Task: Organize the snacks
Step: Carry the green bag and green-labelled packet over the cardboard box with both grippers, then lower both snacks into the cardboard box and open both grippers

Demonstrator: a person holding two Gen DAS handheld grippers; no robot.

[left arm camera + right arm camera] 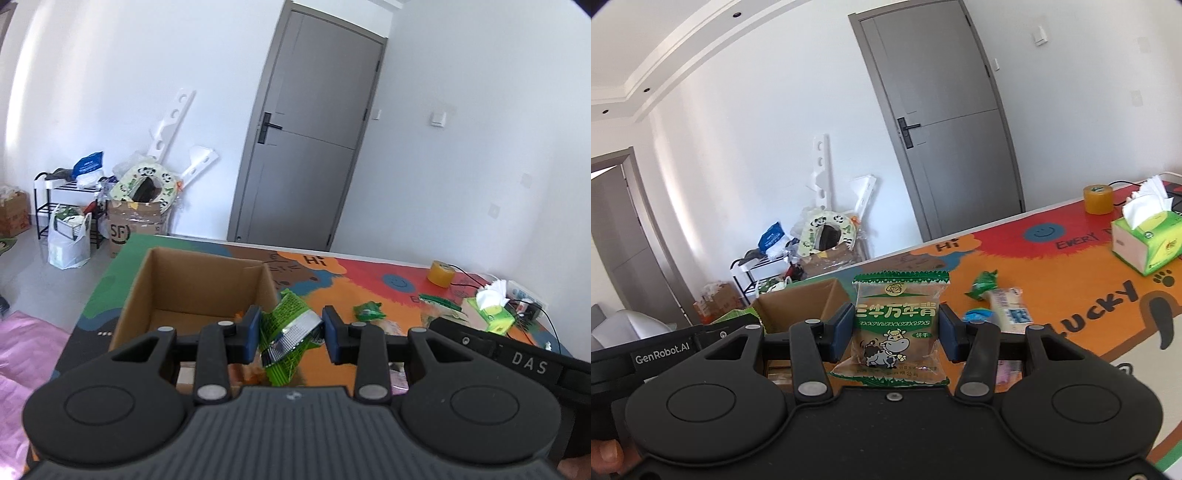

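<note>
My left gripper (291,332) pinches a crumpled green packet (286,334) just beside the open box (192,291); my right gripper (897,333) clamps an upright biscuit packet (895,328) above the table (1071,266)

left gripper (291,334): snack pack (290,332) between jaws, cardboard box (192,291) ahead-left, tape roll (441,273) far right | right gripper (895,334): biscuit packet (895,325) between jaws, tissue box (1145,240) ahead-right
</note>
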